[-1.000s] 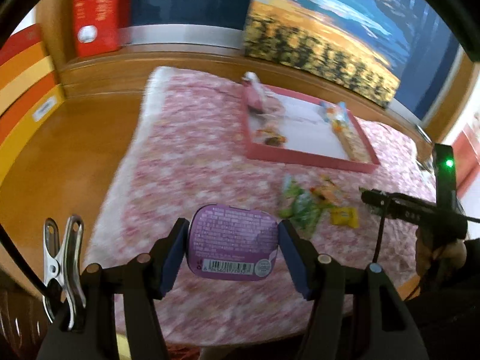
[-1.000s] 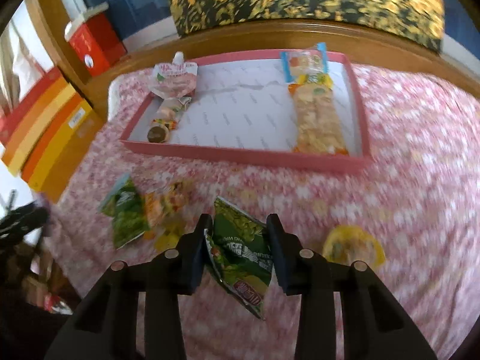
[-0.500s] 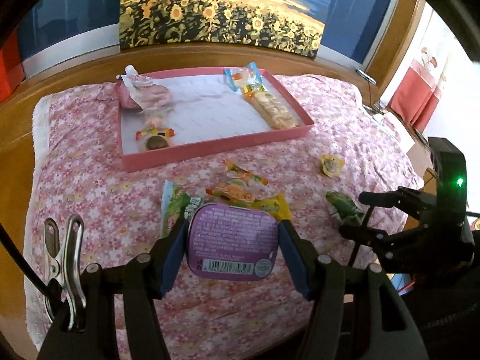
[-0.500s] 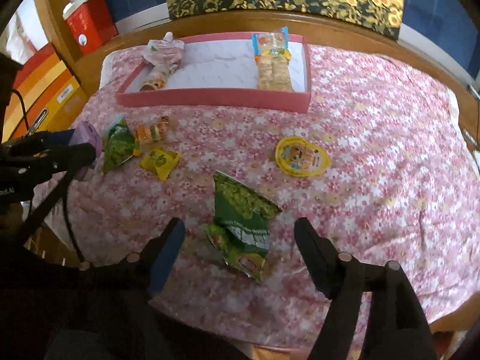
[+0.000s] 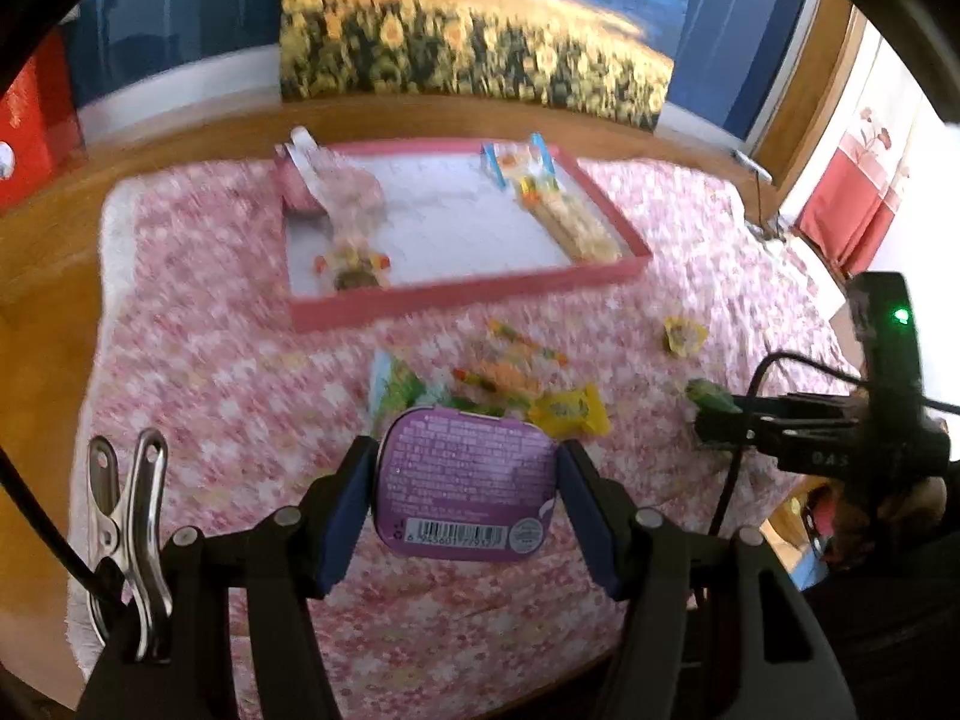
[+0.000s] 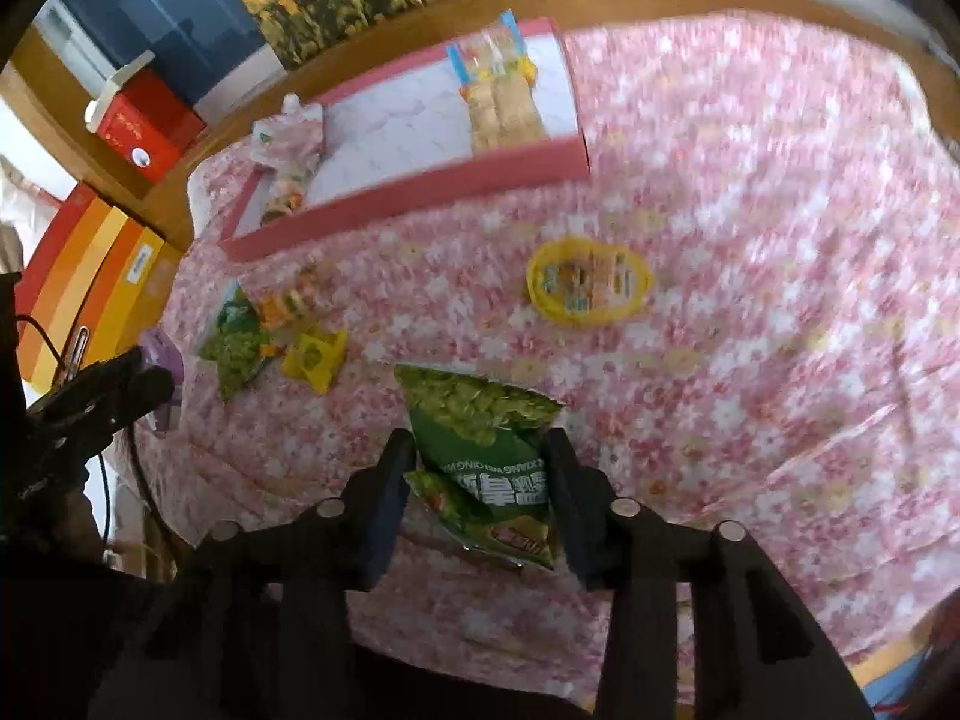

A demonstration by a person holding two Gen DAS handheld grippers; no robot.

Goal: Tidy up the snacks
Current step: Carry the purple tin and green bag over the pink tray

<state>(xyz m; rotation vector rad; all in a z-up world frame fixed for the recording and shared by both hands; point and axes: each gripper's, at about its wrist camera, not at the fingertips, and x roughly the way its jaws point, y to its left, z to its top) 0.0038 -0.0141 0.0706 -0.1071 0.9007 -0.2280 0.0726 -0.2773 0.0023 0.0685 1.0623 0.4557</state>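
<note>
The fingers (image 5: pixel 345 507) of the left gripper (image 5: pixel 465 498) are clamped on a purple tin (image 5: pixel 465 483), one blue pad against each of its short sides, the barcode label facing the camera and the tin held clear above the flowered pink cloth (image 5: pixel 210 372). The right gripper (image 6: pixel 477 495) has its jaws closing around a green pea packet (image 6: pixel 480 456); the packet sits between the two fingers with both of them at its edges, though the blur leaves it unclear how firmly they press. Beyond the tin, on the cloth, lie a green snack bag (image 5: pixel 393 387), an orange-striped wrapper (image 5: pixel 504 378) and a small yellow packet (image 5: pixel 567 411), close together. A round yellow cup snack (image 6: pixel 588 282) rests on the cloth well apart from these, nearer the right gripper. Further back stands a pink tray (image 5: pixel 474 291) with a white floor: a long cracker pack (image 5: pixel 564 210) lies along its right side, a pink pouch (image 5: pixel 330 186) and a small candy (image 5: pixel 354 267) along its left. A sunflower picture (image 5: pixel 474 54) leans against the wall behind the table.
</note>
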